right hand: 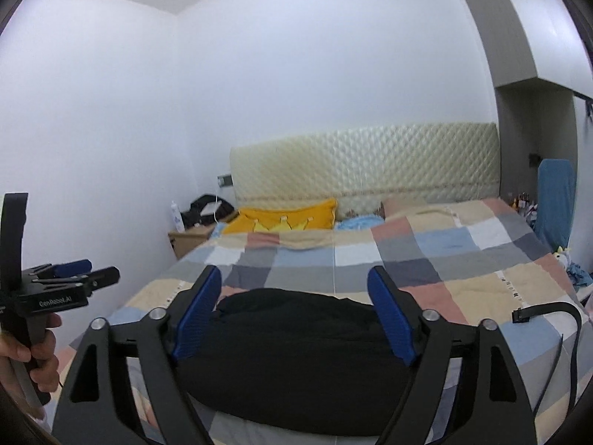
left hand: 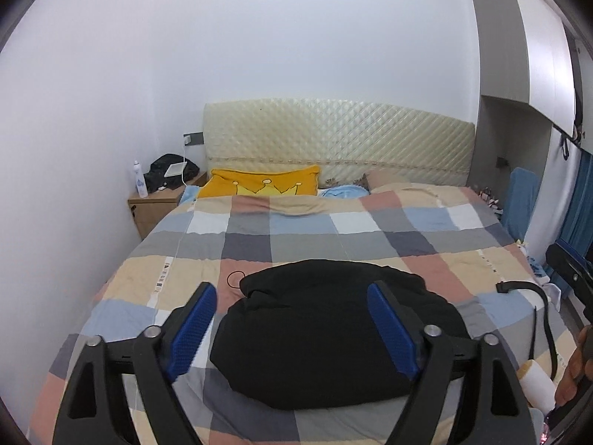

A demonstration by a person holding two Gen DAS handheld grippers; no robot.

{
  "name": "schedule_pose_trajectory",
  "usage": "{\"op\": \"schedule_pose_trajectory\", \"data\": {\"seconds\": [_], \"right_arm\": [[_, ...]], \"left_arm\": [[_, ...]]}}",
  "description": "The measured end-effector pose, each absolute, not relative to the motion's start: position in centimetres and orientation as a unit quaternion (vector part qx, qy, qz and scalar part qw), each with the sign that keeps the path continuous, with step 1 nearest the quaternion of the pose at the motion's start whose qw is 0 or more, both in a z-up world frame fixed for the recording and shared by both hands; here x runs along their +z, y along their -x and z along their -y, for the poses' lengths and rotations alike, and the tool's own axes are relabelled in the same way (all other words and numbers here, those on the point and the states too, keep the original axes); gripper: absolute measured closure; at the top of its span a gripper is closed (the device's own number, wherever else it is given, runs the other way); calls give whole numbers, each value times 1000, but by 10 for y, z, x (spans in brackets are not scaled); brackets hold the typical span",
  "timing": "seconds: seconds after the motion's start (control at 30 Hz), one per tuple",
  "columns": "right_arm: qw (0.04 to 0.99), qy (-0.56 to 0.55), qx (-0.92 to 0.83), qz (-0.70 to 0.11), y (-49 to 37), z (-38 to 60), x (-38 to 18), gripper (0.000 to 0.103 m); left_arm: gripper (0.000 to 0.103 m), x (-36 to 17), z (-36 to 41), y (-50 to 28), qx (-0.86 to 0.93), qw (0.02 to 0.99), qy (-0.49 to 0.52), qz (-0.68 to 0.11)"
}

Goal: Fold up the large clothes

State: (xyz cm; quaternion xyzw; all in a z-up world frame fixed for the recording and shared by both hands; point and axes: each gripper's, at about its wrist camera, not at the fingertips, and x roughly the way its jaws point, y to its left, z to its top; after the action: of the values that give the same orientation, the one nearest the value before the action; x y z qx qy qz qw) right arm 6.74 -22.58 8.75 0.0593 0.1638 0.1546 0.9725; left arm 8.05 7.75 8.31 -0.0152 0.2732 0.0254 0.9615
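Note:
A black garment (left hand: pixel 333 330) lies bunched in a rounded heap on the checked bedspread (left hand: pixel 333 230) near the foot of the bed. It also shows in the right wrist view (right hand: pixel 296 352). My left gripper (left hand: pixel 292 293) is open and empty, held above the heap with a blue pad on each side. My right gripper (right hand: pixel 294 278) is open and empty, just above the near edge of the heap. The left gripper also shows at the left of the right wrist view (right hand: pixel 89 270), held in a hand.
A black strap (left hand: pixel 526 289) lies on the bed's right edge. A yellow crown pillow (left hand: pixel 259 185) and a quilted headboard (left hand: pixel 333 137) are at the far end. A wooden nightstand (left hand: pixel 148 207) with a bottle and a black bag stands at far left. A wardrobe (left hand: pixel 526 55) is on the right.

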Motion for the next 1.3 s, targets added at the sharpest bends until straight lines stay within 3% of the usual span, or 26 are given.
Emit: {"op": "schedule_pose_trajectory", "data": {"seconds": [0.23,0.43,1.3], "right_arm": [[975,-69,151,-148,-25,226,79,12],[977,-58,134,-156,2,231,64,1],[970,-36,87,-225,37,222,5,0]], "left_arm": [[13,81,-69,-43,23,966,23,-255],[13,69,-59,-19,33,966,22,-257],[13,9,-33,1,16,944,19,-328]]}}
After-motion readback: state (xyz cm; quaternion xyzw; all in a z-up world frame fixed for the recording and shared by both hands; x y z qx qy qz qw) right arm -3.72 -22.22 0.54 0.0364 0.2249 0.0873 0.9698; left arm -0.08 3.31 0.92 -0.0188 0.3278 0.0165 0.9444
